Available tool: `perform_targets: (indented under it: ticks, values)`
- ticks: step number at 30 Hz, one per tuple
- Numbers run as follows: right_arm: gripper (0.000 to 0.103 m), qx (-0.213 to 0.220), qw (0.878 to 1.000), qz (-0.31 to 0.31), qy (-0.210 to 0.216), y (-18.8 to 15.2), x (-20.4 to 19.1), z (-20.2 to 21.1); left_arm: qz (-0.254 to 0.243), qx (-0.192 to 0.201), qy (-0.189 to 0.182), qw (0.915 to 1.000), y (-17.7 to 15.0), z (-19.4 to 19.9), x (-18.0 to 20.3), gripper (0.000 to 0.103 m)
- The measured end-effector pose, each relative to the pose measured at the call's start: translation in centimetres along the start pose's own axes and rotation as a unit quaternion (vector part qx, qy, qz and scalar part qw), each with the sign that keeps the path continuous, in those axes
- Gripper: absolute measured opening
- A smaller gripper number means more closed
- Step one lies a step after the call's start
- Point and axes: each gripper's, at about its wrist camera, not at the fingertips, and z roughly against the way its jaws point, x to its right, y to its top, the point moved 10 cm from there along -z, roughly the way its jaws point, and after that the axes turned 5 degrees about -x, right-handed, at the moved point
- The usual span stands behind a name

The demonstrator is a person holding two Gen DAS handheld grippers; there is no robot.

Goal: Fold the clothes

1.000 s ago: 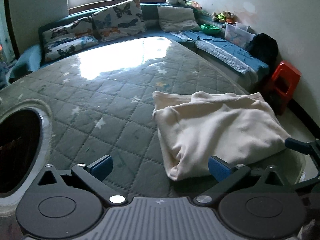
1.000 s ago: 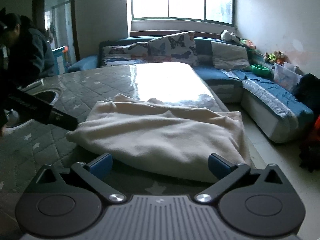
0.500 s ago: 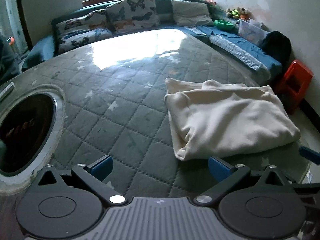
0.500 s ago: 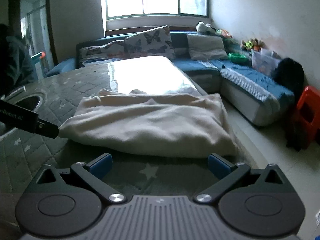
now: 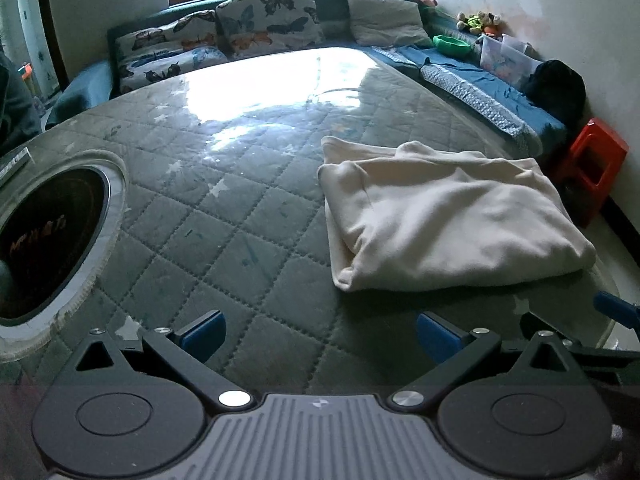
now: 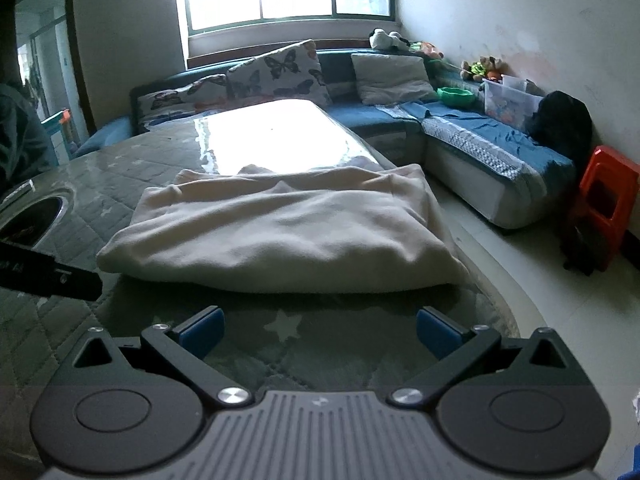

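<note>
Both grippers (image 5: pixel 318 334) (image 6: pixel 318 330) backed off folded garment (image 5: pixel 444 220), jaws apart.

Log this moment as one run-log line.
left hand-held gripper: open, empty | right hand-held gripper: open, empty | cream garment: folded, lying on quilted table, untouched

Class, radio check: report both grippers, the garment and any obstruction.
Left gripper open, empty. Right gripper open, empty. Cream garment folded on quilted table, untouched. Nothing in the way.
</note>
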Motion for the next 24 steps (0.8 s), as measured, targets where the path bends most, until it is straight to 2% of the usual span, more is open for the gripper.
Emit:
perform_targets:
  ticks: [11, 18, 24]
  values:
    - [0.103, 0.000, 1.000, -0.010, -0.007, 0.0, 0.6, 0.6, -0.027, -0.004, -0.023, 0.9994, -1.5, 0.0, 2.6, 0.103]
    - [0.103, -0.006, 1.000, -0.009, -0.003, -0.2, 0.3, 0.5, -0.044, -0.008, -0.012, 0.9989, -2.1, -0.2, 2.8, 0.103]
    - [0.103, -0.006, 1.000, -0.005, 0.000, -0.1, -0.1, 0.4, -0.029, -0.024, -0.043, 0.9984, -2.5, -0.5, 2.9, 0.103]
